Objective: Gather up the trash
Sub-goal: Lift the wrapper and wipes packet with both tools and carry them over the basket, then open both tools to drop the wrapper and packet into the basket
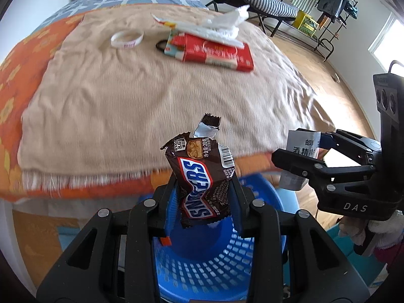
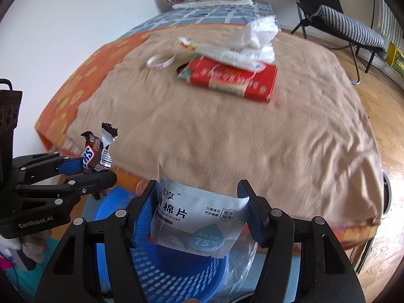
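Observation:
My left gripper (image 1: 203, 197) is shut on a brown Snickers wrapper (image 1: 202, 176), held upright above a blue perforated basket (image 1: 214, 260). It also shows in the right wrist view (image 2: 97, 155), at the left. My right gripper (image 2: 199, 214) is shut on a white alcohol pad sachet (image 2: 199, 219), held over the basket (image 2: 171, 277). In the left wrist view the sachet (image 1: 301, 146) sits at the right, beside the basket. Both grippers are at the near edge of the bed.
On the beige blanket (image 1: 151, 96) lie a red box (image 1: 217, 53), crumpled white plastic (image 1: 219, 27) on it, and a white tape ring (image 1: 127, 39). A clear plastic bag (image 2: 240, 265) lies beside the basket. A striped folding chair (image 2: 348, 30) stands beyond on wooden floor.

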The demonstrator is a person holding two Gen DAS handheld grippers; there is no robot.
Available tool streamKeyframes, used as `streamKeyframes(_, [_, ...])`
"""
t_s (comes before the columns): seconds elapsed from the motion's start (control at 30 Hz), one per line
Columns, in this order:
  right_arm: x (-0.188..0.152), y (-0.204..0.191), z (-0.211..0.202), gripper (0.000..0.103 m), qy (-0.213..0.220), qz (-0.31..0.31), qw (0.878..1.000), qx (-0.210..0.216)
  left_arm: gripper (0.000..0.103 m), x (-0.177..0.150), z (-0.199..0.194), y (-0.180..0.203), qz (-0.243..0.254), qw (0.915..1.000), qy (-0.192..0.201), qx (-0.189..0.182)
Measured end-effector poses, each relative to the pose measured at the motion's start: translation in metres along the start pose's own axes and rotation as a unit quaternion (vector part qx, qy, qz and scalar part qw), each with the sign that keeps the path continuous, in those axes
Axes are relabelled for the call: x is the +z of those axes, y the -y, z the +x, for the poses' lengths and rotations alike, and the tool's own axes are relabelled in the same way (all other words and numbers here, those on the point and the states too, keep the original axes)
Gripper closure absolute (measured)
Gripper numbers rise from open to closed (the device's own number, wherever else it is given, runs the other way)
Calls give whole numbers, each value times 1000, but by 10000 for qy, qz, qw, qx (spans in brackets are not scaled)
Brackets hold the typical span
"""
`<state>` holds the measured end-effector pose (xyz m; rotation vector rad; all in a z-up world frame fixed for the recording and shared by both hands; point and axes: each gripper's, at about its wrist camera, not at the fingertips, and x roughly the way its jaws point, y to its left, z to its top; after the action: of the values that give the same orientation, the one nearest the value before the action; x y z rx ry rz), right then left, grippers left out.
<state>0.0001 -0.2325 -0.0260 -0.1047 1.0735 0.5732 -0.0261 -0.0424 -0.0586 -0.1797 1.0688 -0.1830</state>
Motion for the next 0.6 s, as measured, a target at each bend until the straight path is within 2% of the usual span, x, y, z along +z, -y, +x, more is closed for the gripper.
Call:
streamKeyframes(0.23, [-32, -16, 2, 40, -175, -86, 9998, 107, 68, -33, 5, 3, -23, 9998, -214, -42])
streamKeyframes(0.6, [-66, -21, 19, 40, -519, -71, 9986, 119, 68, -73, 27, -3, -105, 9976, -681, -2])
